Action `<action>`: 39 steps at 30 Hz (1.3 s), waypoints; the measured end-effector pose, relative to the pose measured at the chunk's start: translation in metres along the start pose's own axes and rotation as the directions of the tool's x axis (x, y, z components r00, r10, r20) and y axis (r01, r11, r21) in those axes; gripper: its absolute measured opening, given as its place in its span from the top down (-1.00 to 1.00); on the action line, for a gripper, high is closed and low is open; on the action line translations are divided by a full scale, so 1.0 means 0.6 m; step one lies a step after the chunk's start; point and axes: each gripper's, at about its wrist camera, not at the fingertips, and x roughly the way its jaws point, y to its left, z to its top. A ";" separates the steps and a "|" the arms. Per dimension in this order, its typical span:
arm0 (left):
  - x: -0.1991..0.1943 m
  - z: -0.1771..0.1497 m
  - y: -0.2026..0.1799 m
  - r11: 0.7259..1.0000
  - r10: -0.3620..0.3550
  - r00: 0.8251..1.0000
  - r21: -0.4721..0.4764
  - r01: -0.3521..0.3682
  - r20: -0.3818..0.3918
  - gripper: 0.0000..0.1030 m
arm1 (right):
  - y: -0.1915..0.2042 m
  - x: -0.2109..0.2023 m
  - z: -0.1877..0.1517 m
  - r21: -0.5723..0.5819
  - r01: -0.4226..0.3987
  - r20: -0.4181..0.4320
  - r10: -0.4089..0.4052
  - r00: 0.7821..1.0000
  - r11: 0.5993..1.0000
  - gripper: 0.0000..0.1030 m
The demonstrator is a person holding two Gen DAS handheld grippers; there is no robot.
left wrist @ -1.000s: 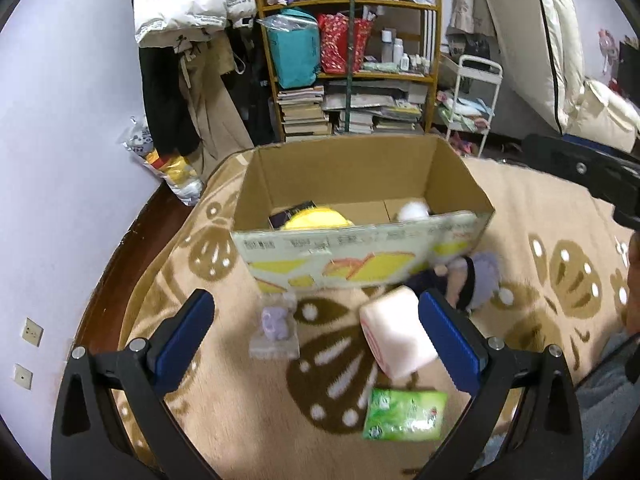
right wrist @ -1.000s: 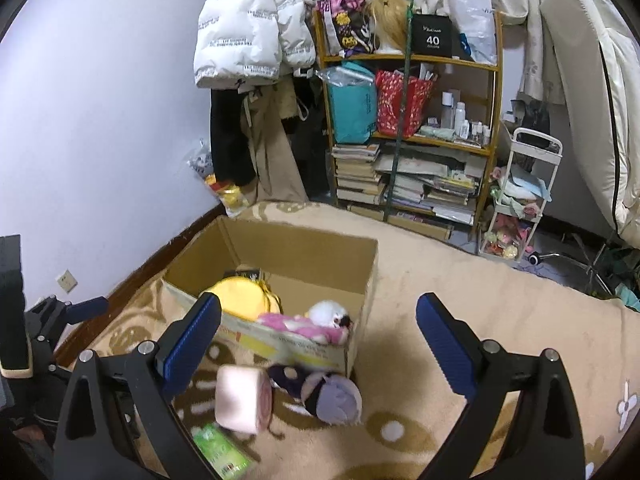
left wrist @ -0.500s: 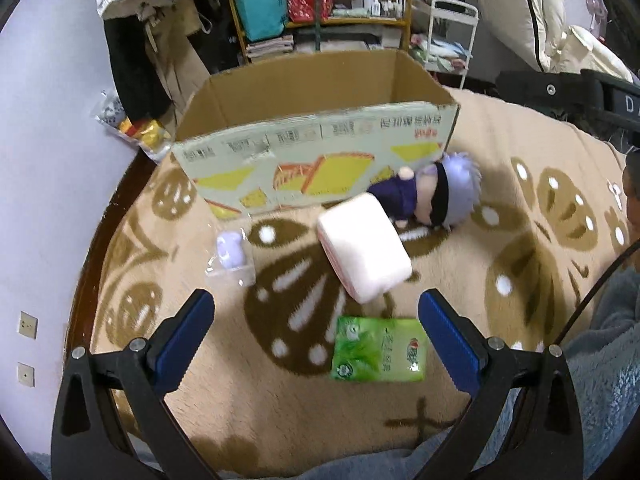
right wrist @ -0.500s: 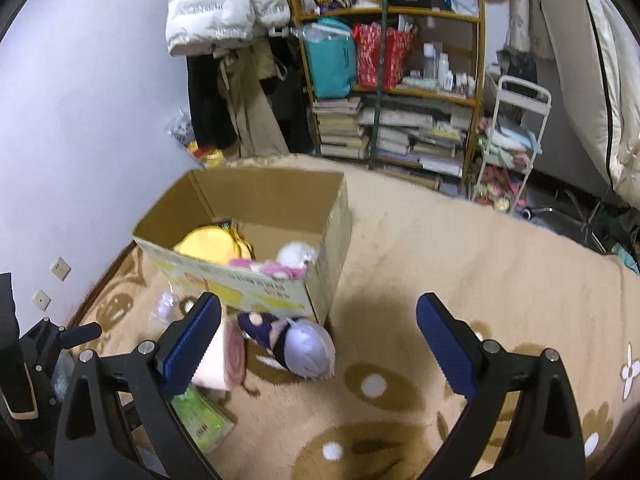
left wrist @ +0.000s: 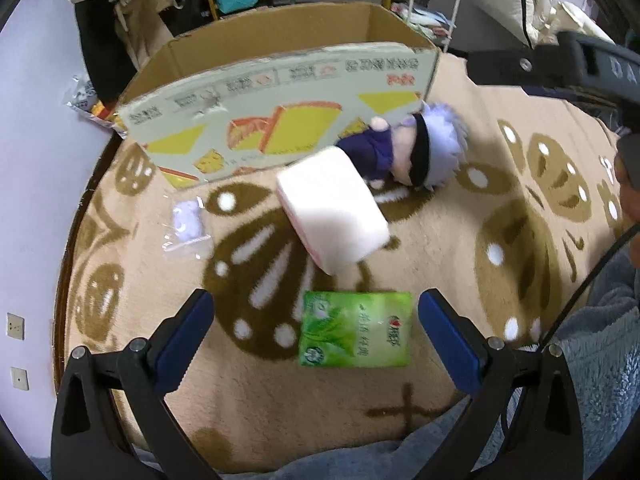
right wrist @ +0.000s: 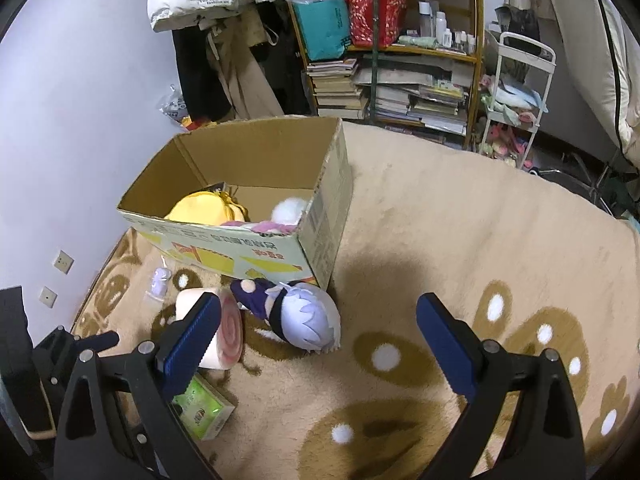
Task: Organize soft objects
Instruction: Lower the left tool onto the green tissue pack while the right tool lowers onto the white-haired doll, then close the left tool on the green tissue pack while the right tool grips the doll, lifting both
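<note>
A green tissue pack lies on the beige rug between the fingers of my left gripper, which is open and hovers just above it. Beyond it lie a pink roll cushion and a plush doll with pale hair and dark clothes. A small purple toy in a clear bag lies to the left. The cardboard box stands behind them. My right gripper is open over the doll, with the roll cushion and tissue pack to its left. The box holds a yellow plush and a pink and white plush.
A bookshelf packed with books and bags stands at the back, with a white cart to its right and hung coats to its left. The purple wall runs close beside the box. A person's fleece sleeve is at the right.
My left gripper has tilted down and come nearer the rug, so the green tissue pack now sits between its fingers. My right gripper has dropped closer to the plush doll.
</note>
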 end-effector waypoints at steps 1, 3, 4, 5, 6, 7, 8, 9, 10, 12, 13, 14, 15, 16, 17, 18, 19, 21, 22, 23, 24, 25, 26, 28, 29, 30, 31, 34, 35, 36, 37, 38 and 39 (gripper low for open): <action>0.002 -0.002 -0.004 1.000 -0.012 1.000 0.002 0.012 -0.006 -0.95 | -0.001 0.003 0.000 0.001 0.002 -0.005 -0.002 1.000 1.000 -0.98; 0.006 -0.005 -0.011 1.000 -0.028 0.999 0.009 0.029 -0.017 -0.95 | -0.006 0.010 0.000 0.013 -0.002 -0.021 0.003 1.000 1.000 -0.98; 0.010 -0.006 -0.014 0.999 -0.036 0.999 0.011 0.036 -0.027 -0.95 | -0.007 0.014 0.000 0.018 -0.006 -0.028 0.006 1.000 1.000 -0.98; 0.013 -0.007 -0.016 0.999 -0.043 0.998 0.010 0.044 -0.036 -0.95 | -0.009 0.018 -0.001 0.020 -0.010 -0.037 0.010 0.999 1.000 -0.98; 0.016 -0.007 -0.017 0.999 -0.049 0.998 0.007 0.049 -0.043 -0.95 | -0.011 0.024 -0.002 0.019 -0.014 -0.051 0.015 0.999 1.000 -0.98; 0.020 -0.008 -0.017 0.998 -0.056 0.997 0.003 0.057 -0.053 -0.95 | -0.011 0.028 -0.003 0.019 -0.014 -0.060 0.015 0.998 1.000 -0.98; 0.024 -0.009 -0.017 0.998 -0.064 0.996 -0.002 0.064 -0.064 -0.95 | -0.010 0.033 -0.004 0.017 -0.014 -0.068 0.015 0.998 1.000 -0.98; 0.028 -0.010 -0.018 0.998 -0.067 0.995 -0.005 0.067 -0.073 -0.95 | -0.011 0.038 -0.004 0.015 -0.016 -0.074 0.017 0.997 1.000 -0.98; 0.035 -0.012 -0.019 0.997 -0.072 0.993 -0.007 0.072 -0.089 -0.95 | -0.012 0.042 -0.005 0.014 -0.016 -0.079 0.017 0.997 1.000 -0.98; 0.045 -0.014 -0.021 0.997 -0.081 0.990 -0.005 0.081 -0.112 -0.95 | -0.013 0.052 -0.005 0.016 -0.014 -0.091 0.015 0.996 1.000 -0.98; 0.050 -0.016 -0.022 0.996 -0.085 0.989 -0.006 0.085 -0.123 -0.95 | -0.015 0.056 -0.005 0.019 -0.014 -0.097 0.016 0.995 1.000 -0.98; 0.053 -0.016 -0.024 0.996 -0.089 0.987 -0.007 0.089 -0.132 -0.95 | -0.016 0.063 -0.005 0.024 -0.015 -0.106 0.018 0.994 1.000 -0.98; 0.057 -0.017 -0.026 0.995 -0.096 0.986 -0.009 0.095 -0.139 -0.94 | -0.019 0.068 -0.006 0.028 -0.015 -0.114 0.018 0.993 0.999 -0.98; 0.060 -0.018 -0.027 0.995 -0.104 0.983 -0.012 0.104 -0.149 -0.91 | -0.020 0.074 -0.007 0.032 -0.011 -0.123 0.015 0.992 0.999 -0.98; 0.063 -0.019 -0.031 0.994 -0.112 0.981 -0.010 0.112 -0.157 -0.91 | -0.022 0.080 -0.007 0.035 0.008 -0.130 -0.003 0.992 0.999 -0.98; 0.064 -0.020 -0.033 0.993 -0.117 0.981 -0.008 0.117 -0.157 -0.87 | -0.025 0.084 -0.007 0.038 0.019 -0.132 -0.013 0.991 0.999 -0.98; 0.065 -0.021 -0.036 0.993 -0.115 0.981 -0.004 0.116 -0.156 -0.81 | -0.026 0.090 -0.006 0.045 0.019 -0.139 -0.012 0.990 0.999 -0.98; 0.071 -0.020 -0.041 0.995 -0.097 0.981 0.011 0.100 -0.168 -0.72 | -0.027 0.098 -0.004 0.056 0.008 -0.149 0.001 0.989 0.998 -0.98; 0.077 -0.020 -0.042 0.996 -0.086 0.980 0.014 0.090 -0.177 -0.62 | -0.026 0.102 -0.003 0.059 0.007 -0.152 0.002 0.988 0.998 -0.98; 0.083 -0.022 -0.042 0.997 -0.072 0.979 0.016 0.077 -0.189 -0.56 | -0.025 0.106 -0.002 0.063 0.004 -0.155 0.006 0.988 0.998 -0.98; 0.087 -0.023 -0.041 0.997 -0.066 0.978 0.014 0.070 -0.196 -0.42 | -0.023 0.108 -0.001 0.067 0.002 -0.156 0.008 0.988 0.998 -0.98; 0.094 -0.023 -0.040 0.997 -0.071 0.976 0.003 0.073 -0.206 -0.42 | -0.022 0.111 0.001 0.071 -0.001 -0.156 0.012 0.988 0.997 -0.98; 0.094 -0.023 -0.038 0.997 -0.077 0.976 -0.008 0.077 -0.204 -0.42 | -0.019 0.115 0.002 0.079 -0.007 -0.158 0.020 0.987 0.997 -0.98; 0.093 -0.020 -0.035 0.996 -0.084 0.976 -0.024 0.081 -0.199 -0.41 | -0.013 0.124 0.004 0.095 -0.026 -0.165 0.041 0.985 0.995 -0.97; 0.093 -0.019 -0.033 0.996 -0.085 0.977 -0.031 0.081 -0.197 -0.41 | -0.009 0.130 0.005 0.100 -0.031 -0.176 0.049 0.983 0.995 -0.90; 0.092 -0.019 -0.030 0.996 -0.084 0.977 -0.036 0.079 -0.196 -0.41 | -0.007 0.136 0.006 0.100 -0.032 -0.185 0.050 0.982 0.994 -0.84; 0.092 -0.018 -0.026 0.996 -0.082 0.977 -0.042 0.075 -0.195 -0.41 | -0.004 0.142 0.007 0.101 -0.028 -0.197 0.048 0.979 0.995 -0.77; 0.088 -0.019 -0.008 0.996 -0.075 0.979 -0.056 0.065 -0.192 -0.41 | 0.003 0.157 0.000 0.105 -0.029 -0.233 0.053 0.971 0.994 -0.61; 0.087 -0.018 -0.006 0.996 -0.071 0.979 -0.060 0.061 -0.190 -0.41 | 0.006 0.162 -0.003 0.100 -0.029 -0.251 0.054 0.966 0.995 -0.40; 0.087 -0.018 -0.005 0.996 -0.069 0.979 -0.062 0.058 -0.190 -0.41 | 0.009 0.169 -0.008 0.091 -0.034 -0.274 0.058 0.960 0.995 -0.33; 0.087 -0.017 -0.004 0.996 -0.066 0.980 -0.064 0.055 -0.189 -0.41 | 0.011 0.170 -0.011 0.086 -0.039 -0.281 0.062 0.958 0.996 -0.26; 0.088 -0.017 -0.003 0.996 -0.066 0.980 -0.064 0.054 -0.189 -0.41 | 0.015 0.170 -0.013 0.072 -0.032 -0.279 0.051 0.959 0.997 -0.22; 0.087 -0.017 -0.003 0.997 -0.064 0.980 -0.063 0.053 -0.189 -0.41 | 0.018 0.169 -0.014 0.054 -0.026 -0.274 0.040 0.961 0.998 -0.21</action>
